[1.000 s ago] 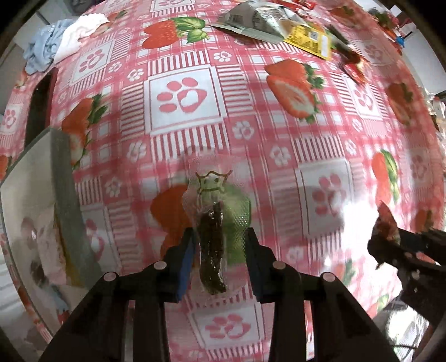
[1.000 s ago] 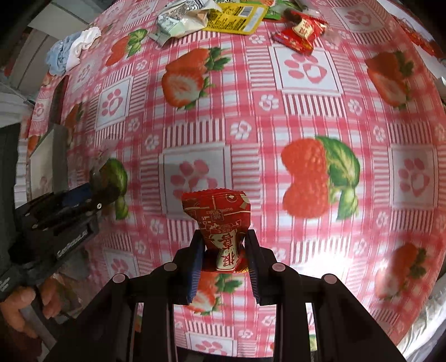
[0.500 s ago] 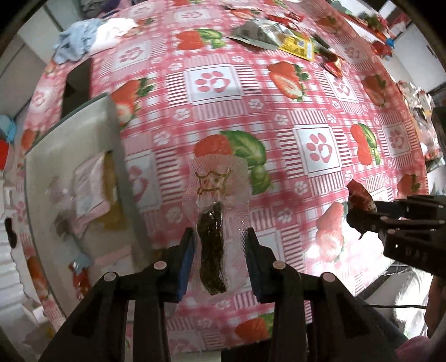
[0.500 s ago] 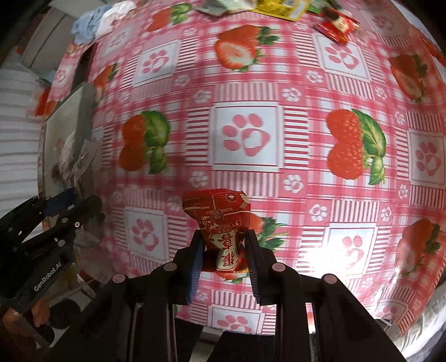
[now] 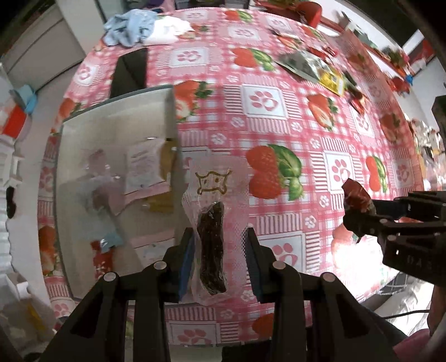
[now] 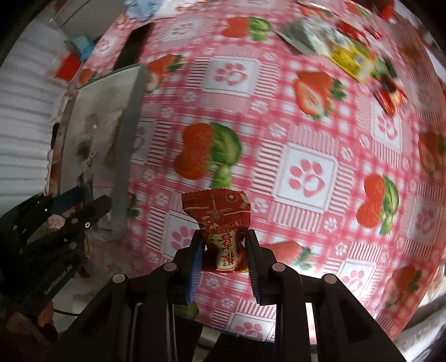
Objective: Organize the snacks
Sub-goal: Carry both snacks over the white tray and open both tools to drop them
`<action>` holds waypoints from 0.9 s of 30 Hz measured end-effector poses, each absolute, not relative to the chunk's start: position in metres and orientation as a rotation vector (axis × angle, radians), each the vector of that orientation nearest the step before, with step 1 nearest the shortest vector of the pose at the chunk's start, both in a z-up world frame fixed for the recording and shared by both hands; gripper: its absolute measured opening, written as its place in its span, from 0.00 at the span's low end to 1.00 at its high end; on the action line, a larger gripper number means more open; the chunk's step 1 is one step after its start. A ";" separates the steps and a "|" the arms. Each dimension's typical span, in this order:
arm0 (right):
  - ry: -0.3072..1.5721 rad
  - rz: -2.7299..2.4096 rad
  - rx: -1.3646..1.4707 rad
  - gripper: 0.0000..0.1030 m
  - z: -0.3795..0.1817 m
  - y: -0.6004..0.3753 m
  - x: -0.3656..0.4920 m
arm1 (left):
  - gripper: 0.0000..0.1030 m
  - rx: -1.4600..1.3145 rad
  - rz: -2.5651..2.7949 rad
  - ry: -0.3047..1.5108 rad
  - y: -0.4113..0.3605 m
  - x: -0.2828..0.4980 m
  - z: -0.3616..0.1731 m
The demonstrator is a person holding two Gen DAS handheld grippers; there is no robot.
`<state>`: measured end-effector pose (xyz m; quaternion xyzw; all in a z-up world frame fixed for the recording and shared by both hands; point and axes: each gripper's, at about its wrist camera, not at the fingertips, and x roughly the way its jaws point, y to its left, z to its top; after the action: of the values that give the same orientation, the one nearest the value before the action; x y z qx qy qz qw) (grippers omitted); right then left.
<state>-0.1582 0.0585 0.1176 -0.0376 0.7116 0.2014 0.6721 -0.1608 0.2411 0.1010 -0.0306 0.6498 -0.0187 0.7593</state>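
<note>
My left gripper [image 5: 218, 247] is shut on a clear snack packet [image 5: 213, 222] with a dark strip inside, held above the table just right of a clear plastic bin [image 5: 83, 133]. The bin holds several snack packets [image 5: 142, 170]. My right gripper [image 6: 221, 245] is shut on a red candy wrapper [image 6: 218, 220] with white characters, held above the table's near edge. The right gripper also shows in the left wrist view [image 5: 359, 206], and the left gripper shows at the left of the right wrist view [image 6: 80, 206], beside the bin [image 6: 97, 92].
The table has a pink strawberry and paw-print cloth [image 5: 262, 100]. More snack packets [image 5: 309, 66] lie at the far right. A black phone-like slab [image 5: 129, 72] lies behind the bin. Crumpled blue and white cloths [image 5: 139, 25] sit at the far edge.
Both grippers have moved left toward the bin with their packets held. The bin now fills more of the left wrist view and sits closer in the right wrist view.
</note>
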 end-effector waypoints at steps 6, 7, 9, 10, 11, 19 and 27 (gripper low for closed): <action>1.578 0.501 -0.156 0.30 0.125 0.091 -0.152 | 0.37 -0.122 0.019 1.397 0.270 -0.166 0.103; 1.575 0.509 -0.167 0.30 0.127 0.096 -0.152 | 0.37 -0.133 0.029 1.394 0.275 -0.167 0.104; 1.569 0.524 -0.188 0.30 0.128 0.107 -0.151 | 0.37 -0.154 0.051 1.389 0.286 -0.170 0.104; 1.567 0.534 -0.201 0.30 0.128 0.113 -0.151 | 0.37 -0.161 0.060 1.387 0.289 -0.171 0.104; 1.564 0.542 -0.211 0.30 0.129 0.118 -0.151 | 0.37 -0.168 0.068 1.386 0.294 -0.172 0.104; 1.557 0.604 -0.281 0.30 0.132 0.156 -0.153 | 0.37 -0.217 0.141 1.389 0.329 -0.179 0.098; 1.586 0.672 -0.283 0.30 0.127 0.201 -0.150 | 0.37 -0.207 0.182 1.435 0.356 -0.183 0.082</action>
<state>-0.1502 0.2010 0.1269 -0.1243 0.6960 0.2951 0.6427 -0.1830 0.3556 0.0816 -0.0947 0.6552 0.0831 0.7448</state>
